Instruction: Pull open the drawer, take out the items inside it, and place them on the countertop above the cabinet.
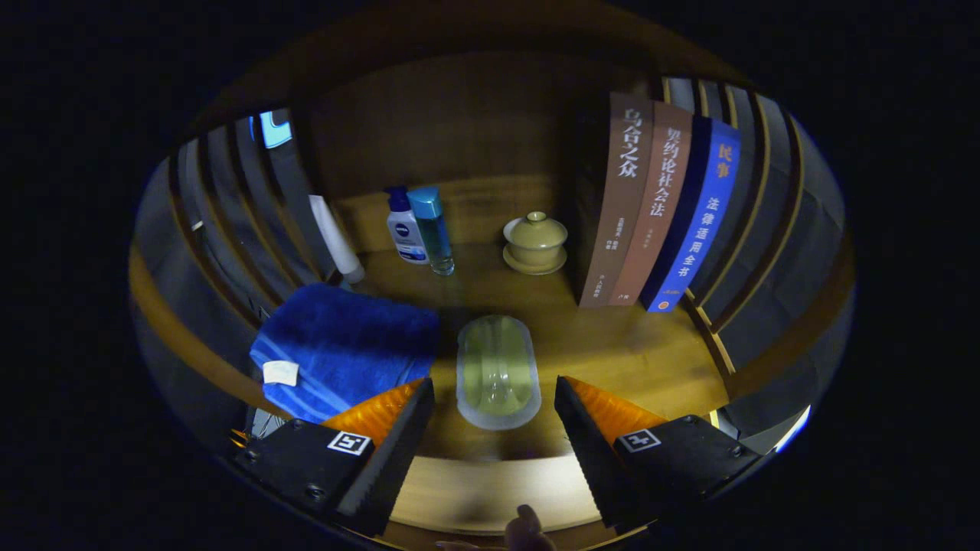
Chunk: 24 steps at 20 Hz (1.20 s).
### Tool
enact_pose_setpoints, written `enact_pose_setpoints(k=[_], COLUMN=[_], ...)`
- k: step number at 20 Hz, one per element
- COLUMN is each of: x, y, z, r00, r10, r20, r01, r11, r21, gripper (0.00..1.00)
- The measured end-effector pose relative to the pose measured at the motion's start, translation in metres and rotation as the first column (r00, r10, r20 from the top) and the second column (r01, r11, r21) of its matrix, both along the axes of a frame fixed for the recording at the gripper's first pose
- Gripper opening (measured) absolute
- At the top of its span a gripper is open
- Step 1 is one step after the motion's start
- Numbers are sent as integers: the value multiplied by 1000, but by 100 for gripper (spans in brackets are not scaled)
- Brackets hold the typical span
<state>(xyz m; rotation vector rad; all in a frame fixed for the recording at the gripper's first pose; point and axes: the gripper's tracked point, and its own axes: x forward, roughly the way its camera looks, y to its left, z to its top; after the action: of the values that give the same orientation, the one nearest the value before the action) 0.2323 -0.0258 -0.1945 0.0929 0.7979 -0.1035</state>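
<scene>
On the wooden countertop [612, 352] we see the clear oval container [498, 373] lying just ahead of our gripper [494, 417], its 2 fingers spread wide, empty. Blue towel [344, 344] at 9 o'clock; 3 books [662, 207] at 1 o'clock.

Blue towel [344, 348]; pale green oval dish [498, 371]; olive lidded cup [535, 241].

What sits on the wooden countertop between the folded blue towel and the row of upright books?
In the gripper view, a translucent oval green-tinted dish lies there on the wooden countertop, between the folded blue towel and the upright books, just ahead of the open gripper.
</scene>
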Motion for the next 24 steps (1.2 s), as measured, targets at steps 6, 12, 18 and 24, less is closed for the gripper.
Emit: enact_pose_setpoints(k=[6, 12, 18, 24], x=[-75, -158, -235, -277], y=[16, 23, 18, 22], z=[37, 86, 64, 15], r00=[989, 919, 869, 836], r10=[11, 31, 4, 2], r20=[148, 393, 495, 549], r01=[-11, -21, 8, 7], r11=[1000, 999, 1000, 1000], r21=[-1, -30, -21, -15], gripper=[100, 100, 100, 100])
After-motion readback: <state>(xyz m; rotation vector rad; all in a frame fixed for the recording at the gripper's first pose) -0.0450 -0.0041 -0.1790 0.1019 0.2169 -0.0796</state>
